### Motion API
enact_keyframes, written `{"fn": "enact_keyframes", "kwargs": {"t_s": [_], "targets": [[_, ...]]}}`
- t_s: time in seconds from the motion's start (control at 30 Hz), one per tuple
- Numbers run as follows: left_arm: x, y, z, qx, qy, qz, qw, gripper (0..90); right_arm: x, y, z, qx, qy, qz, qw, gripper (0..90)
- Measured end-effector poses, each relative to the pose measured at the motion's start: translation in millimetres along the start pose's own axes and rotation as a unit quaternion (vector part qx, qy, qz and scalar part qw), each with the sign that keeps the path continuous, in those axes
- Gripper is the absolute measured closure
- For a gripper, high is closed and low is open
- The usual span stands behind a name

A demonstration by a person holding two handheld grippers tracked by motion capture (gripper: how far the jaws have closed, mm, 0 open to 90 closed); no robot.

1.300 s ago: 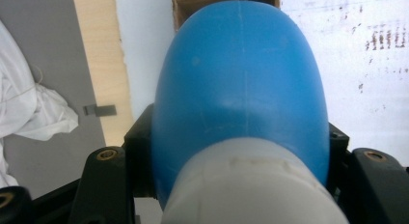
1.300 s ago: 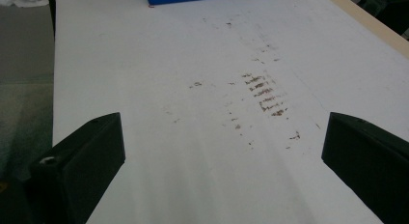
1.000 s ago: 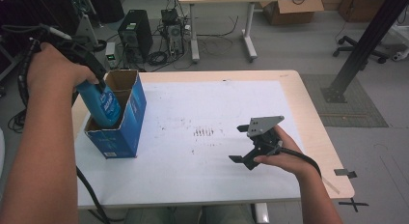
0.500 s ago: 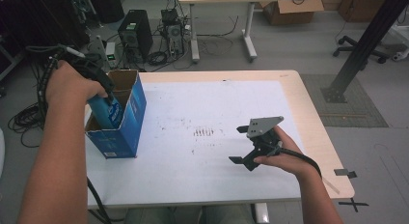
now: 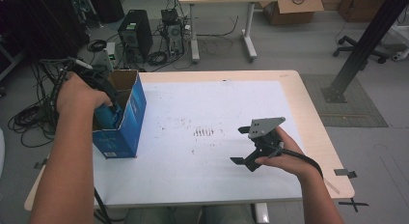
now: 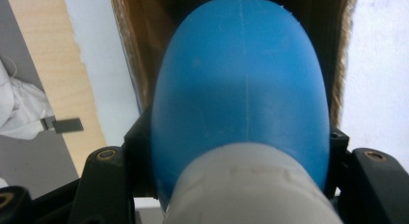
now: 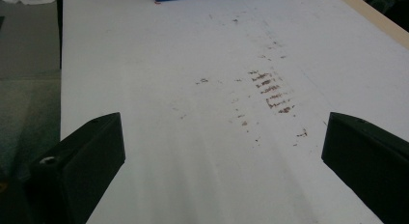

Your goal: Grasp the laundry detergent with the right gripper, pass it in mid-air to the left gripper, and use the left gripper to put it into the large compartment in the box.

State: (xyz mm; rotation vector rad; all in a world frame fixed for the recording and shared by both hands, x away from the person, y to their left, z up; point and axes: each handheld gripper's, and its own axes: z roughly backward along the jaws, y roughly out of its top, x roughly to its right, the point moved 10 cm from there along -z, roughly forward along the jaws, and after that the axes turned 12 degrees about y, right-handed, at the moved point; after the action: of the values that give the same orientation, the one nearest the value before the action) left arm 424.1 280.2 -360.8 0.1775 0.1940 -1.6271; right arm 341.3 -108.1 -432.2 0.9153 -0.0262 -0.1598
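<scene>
A blue bottle [image 6: 241,89] with a whitish cap end sits clamped between my left gripper's [image 6: 236,161] jaws. In the high view that left gripper [image 5: 110,108] reaches down into an open blue cardboard box [image 5: 126,137] at the table's left side, and only a bit of the bottle [image 5: 113,117] shows inside the opening. The box's brown inner walls [image 6: 135,40] surround the bottle in the left gripper view. My right gripper [image 5: 240,145] rests on the white sheet at the right, its jaws wide apart with nothing between them [image 7: 222,156].
The white sheet [image 5: 217,103] covers most of the wooden table [image 5: 313,118] and has brown scuff marks [image 7: 270,91] at its middle. Computer towers and cables lie on the floor behind the table's far left corner.
My left hand has sunk, carrying the blue bottle from above the box rim down into the box. The right gripper has stayed where it was.
</scene>
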Motion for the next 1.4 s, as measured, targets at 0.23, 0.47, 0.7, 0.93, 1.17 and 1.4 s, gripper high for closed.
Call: {"fn": "enact_keyframes", "kwargs": {"t_s": [0.23, 0.47, 0.7, 0.93, 1.17, 1.4], "targets": [[3.5, -0.5, -13.0, -0.006, 0.002, -0.006, 1.0, 38.6, 0.7, -0.7, 0.3, 0.002, -0.002, -0.001, 1.0, 1.4], [6.4, -0.4, -22.6, -0.011, 0.001, -0.008, 0.9999, 38.6, -0.6, -1.4, -1.8, 0.001, 0.0, -0.002, 1.0, 1.4], [9.8, -0.5, -31.5, -0.012, -0.005, -0.011, 0.9999, 38.5, -1.2, 0.3, -3.9, 0.003, 0.001, -0.001, 1.0, 1.4], [9.4, -1.3, -38.6, -0.016, -0.007, -0.009, 0.9998, 38.5, -1.3, 0.6, -4.1, 0.004, 0.0, -0.001, 1.0, 1.4], [9.5, -0.8, -40.3, -0.012, -0.009, -0.005, 0.9999, 38.5, -1.7, -0.7, -4.6, 0.005, 0.0, -0.002, 1.0, 1.4], [8.8, -1.5, -40.8, -0.007, -0.013, -0.004, 0.9999, 38.4, -2.4, -0.4, -5.4, 0.005, 0.001, -0.003, 1.0, 1.4]]}}
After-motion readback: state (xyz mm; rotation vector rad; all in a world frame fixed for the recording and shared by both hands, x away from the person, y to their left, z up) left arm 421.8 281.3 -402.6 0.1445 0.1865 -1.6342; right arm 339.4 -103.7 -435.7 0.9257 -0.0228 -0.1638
